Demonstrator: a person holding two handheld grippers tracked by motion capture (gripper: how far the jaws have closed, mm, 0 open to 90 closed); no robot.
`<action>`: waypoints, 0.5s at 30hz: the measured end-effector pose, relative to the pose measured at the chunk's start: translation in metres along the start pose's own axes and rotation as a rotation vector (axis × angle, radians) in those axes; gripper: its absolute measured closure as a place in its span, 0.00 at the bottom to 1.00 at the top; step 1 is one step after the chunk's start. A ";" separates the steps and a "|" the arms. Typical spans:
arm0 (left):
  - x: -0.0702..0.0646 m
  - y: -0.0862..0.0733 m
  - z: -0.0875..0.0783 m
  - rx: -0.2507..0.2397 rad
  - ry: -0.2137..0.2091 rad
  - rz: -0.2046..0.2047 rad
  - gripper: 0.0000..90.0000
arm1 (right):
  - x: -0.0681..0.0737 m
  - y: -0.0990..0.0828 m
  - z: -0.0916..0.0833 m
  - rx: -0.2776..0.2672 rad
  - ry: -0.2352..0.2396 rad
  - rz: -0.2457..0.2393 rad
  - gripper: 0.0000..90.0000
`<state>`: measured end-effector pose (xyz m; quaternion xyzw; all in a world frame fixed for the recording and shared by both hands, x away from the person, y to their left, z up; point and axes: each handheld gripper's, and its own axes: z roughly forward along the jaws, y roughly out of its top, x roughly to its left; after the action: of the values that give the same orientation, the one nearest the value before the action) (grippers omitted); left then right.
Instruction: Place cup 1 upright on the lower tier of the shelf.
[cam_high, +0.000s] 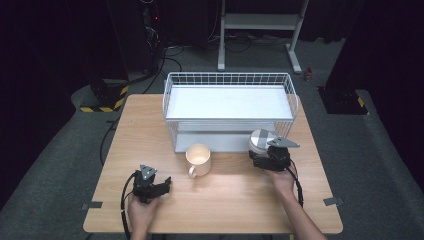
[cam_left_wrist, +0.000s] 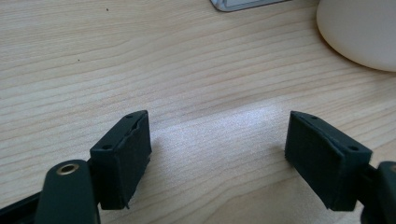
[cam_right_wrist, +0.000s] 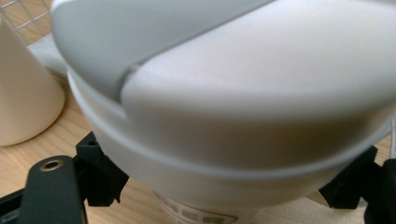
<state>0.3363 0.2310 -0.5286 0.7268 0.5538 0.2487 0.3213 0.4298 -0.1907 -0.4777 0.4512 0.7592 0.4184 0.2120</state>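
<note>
Right now your right claw (cam_high: 264, 150) clamps the white lidded container (cam_high: 260, 140) before the rack's (cam_high: 172, 100) lower shelf; left claw (cam_high: 162, 184) gapes empty.

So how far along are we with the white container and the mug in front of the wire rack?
Nothing is shelved yet: the wire rack holds nothing. In hand: the right gripper clamps the white lidded container by the rack's lower shelf. Left: placing it, then the cream mug, standing untouched on the table; the left gripper rests open.
</note>
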 end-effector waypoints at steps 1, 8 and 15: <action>0.000 0.000 0.000 0.000 0.000 0.000 0.25 | -0.001 0.001 0.003 0.002 -0.005 0.003 0.21; 0.000 0.000 0.000 0.000 0.000 0.000 0.25 | -0.001 0.007 0.014 -0.002 -0.030 0.015 0.21; 0.000 0.000 0.000 0.004 -0.001 0.005 0.25 | -0.003 0.011 0.023 0.007 -0.045 0.019 0.21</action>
<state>0.3362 0.2313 -0.5284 0.7288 0.5525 0.2481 0.3196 0.4527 -0.1803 -0.4814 0.4685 0.7514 0.4074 0.2233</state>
